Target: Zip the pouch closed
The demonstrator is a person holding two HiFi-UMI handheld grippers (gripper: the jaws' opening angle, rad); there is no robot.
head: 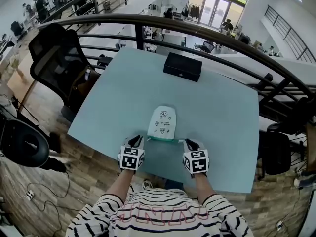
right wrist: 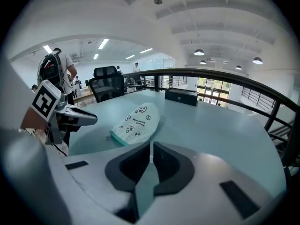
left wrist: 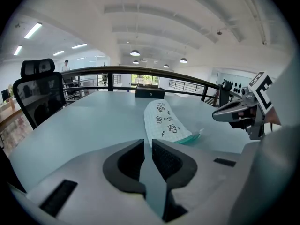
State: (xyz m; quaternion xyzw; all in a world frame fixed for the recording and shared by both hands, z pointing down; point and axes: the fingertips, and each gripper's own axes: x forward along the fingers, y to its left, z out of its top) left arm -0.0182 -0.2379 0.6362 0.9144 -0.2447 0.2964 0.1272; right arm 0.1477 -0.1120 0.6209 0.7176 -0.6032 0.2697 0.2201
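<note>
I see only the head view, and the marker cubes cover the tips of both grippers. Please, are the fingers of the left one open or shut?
Observer: The left gripper has its fingers shut, with nothing between them. The pouch lies just ahead of them.
Operator: Thank you. And the right one?
Observer: The right gripper is also shut and empty. In its own view the pouch lies ahead and a little to the left, with bare table between.

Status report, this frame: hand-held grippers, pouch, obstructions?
Left hand-held gripper shut, empty; right hand-held gripper same. Pouch flat on table, untouched. Black box far back, not blocking.
</note>
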